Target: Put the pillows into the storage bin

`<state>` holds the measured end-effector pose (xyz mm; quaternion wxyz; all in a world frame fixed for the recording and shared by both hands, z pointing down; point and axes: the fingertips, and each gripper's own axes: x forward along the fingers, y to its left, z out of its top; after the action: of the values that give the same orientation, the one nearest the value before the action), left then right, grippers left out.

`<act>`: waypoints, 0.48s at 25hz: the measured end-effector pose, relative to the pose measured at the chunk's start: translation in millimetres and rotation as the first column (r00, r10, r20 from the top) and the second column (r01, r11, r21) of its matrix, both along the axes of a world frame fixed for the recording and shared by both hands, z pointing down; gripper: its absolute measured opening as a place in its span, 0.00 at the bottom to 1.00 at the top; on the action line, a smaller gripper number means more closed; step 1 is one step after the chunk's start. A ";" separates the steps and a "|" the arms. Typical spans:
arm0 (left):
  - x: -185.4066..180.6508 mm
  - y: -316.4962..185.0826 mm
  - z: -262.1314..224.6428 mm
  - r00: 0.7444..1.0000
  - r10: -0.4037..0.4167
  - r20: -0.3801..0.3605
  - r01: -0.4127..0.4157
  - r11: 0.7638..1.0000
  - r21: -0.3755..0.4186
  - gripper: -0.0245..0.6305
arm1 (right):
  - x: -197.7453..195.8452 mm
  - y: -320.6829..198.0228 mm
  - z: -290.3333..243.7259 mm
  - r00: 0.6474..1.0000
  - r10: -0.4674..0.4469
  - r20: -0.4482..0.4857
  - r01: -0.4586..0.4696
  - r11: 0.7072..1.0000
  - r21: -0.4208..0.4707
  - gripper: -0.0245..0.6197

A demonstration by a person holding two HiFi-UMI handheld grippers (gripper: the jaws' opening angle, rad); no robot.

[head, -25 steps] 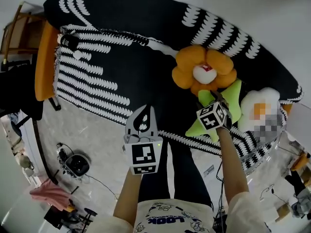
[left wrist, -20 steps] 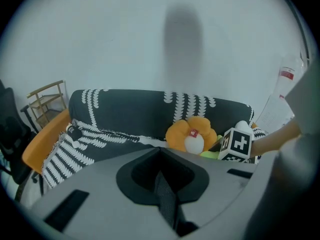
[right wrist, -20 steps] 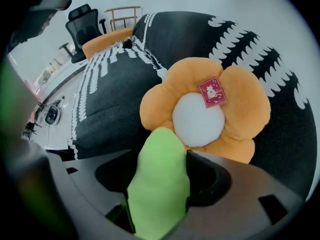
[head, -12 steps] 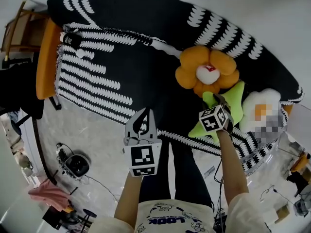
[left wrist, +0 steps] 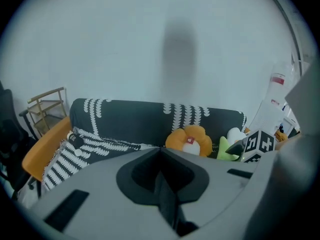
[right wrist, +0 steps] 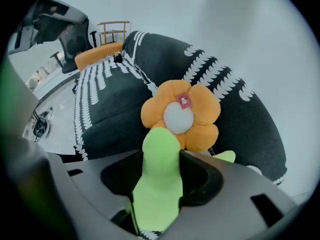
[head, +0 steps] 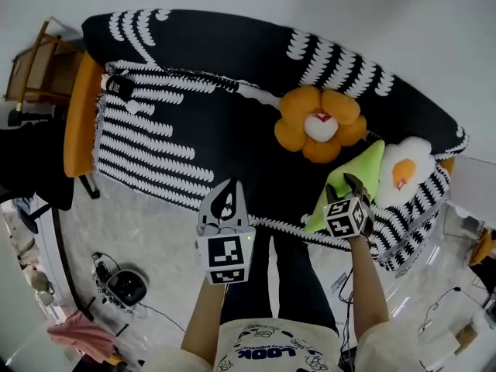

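A green star pillow (head: 355, 178) is tipped up at the sofa's front edge, and one of its points (right wrist: 159, 176) fills the gap of my right gripper (head: 343, 186). The jaws are closing and press on that point from both sides. Behind it an orange flower pillow (head: 319, 124) leans on the black sofa (head: 232, 68), also seen past the jaws in the right gripper view (right wrist: 180, 113). A white fried-egg pillow (head: 403, 173) lies at the sofa's right end. My left gripper (head: 225, 198) hovers over the sofa's front edge, shut and empty (left wrist: 161, 151).
A black-and-white fringed throw (head: 147, 130) covers the sofa's left half. An orange seat (head: 77, 115) and a wooden rack (head: 35, 60) stand at the left. A round black device (head: 124, 285) with cables lies on the floor. A clear container (head: 463, 217) sits at the right edge.
The right gripper's jaws have closed on the green pillow's point and drawn back toward the sofa's front edge, tipping the pillow up. The left gripper has barely moved.
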<state>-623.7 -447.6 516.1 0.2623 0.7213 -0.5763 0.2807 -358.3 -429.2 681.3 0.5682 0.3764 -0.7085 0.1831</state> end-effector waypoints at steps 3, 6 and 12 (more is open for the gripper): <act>-1.6 8.1 -18.5 1.000 0.023 -0.004 -0.023 1.000 0.019 0.06 | 1.1 14.6 -23.0 0.999 0.032 0.011 -0.032 0.999 0.026 0.39; -5.1 12.7 -39.1 0.999 0.043 -0.016 -0.042 0.998 0.050 0.06 | -2.4 23.4 -51.4 0.997 0.070 0.041 -0.073 0.994 0.076 0.39; -7.8 21.3 -75.5 0.994 0.098 -0.049 -0.093 0.990 0.106 0.06 | -6.9 35.6 -112.0 0.939 0.280 0.201 -0.314 0.936 0.162 0.38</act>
<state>-631.4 -426.3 440.6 0.2264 0.7680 -0.5476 0.2429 -365.2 -393.6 569.4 0.4307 0.5148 -0.7046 0.2304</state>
